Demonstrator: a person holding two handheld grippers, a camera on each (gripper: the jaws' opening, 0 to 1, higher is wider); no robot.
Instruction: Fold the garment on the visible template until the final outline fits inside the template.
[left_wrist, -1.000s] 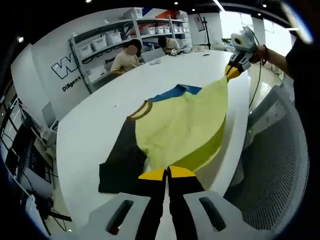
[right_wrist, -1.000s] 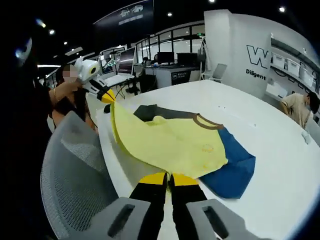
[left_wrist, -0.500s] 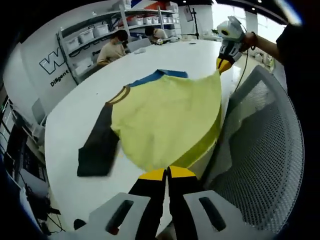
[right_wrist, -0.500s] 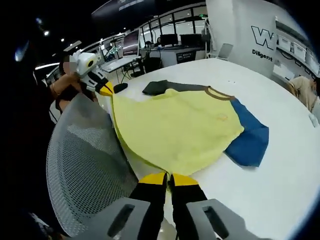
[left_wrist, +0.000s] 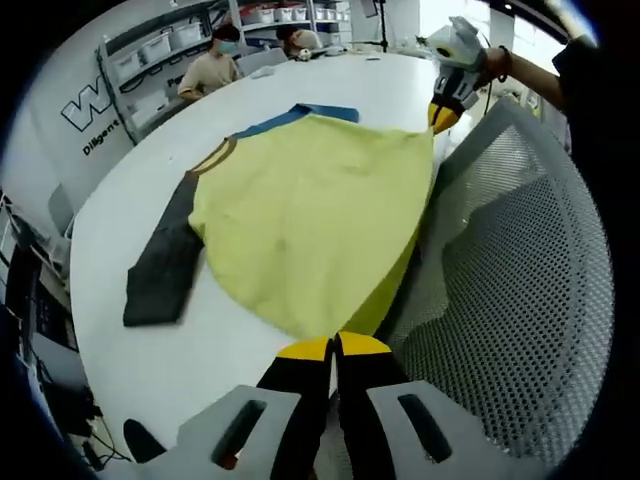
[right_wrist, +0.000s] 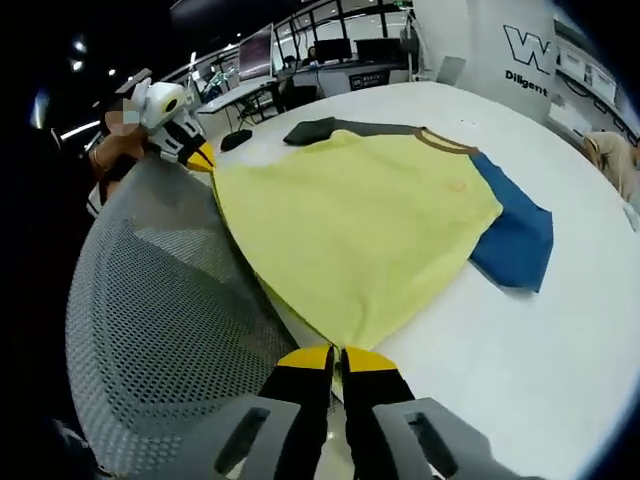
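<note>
Both hands are drawing back toward the mesh chair (left_wrist: 520, 290), so the shirt (left_wrist: 310, 220) is now stretching flat over the bench (left_wrist: 150, 370) edge nearest that chair. Each tool, left tool (left_wrist: 334, 345) and right tool (right_wrist: 338, 355), is pinching a hem corner of it. Sleeves are lying spread beyond the chair (no fold made yet; I cannot make out any template), so nearly all is remaining.

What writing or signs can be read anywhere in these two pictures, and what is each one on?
"W", the rest cut off: big letter on the white wall in the right gripper view.
"Diligent": small dark word beneath it on that wall.
The left gripper view shows the same wall lettering, partly cut off.
The yellow T-shirt with one blue and one dark grey sleeve bears a small chest mark, too blurred to read.
</note>
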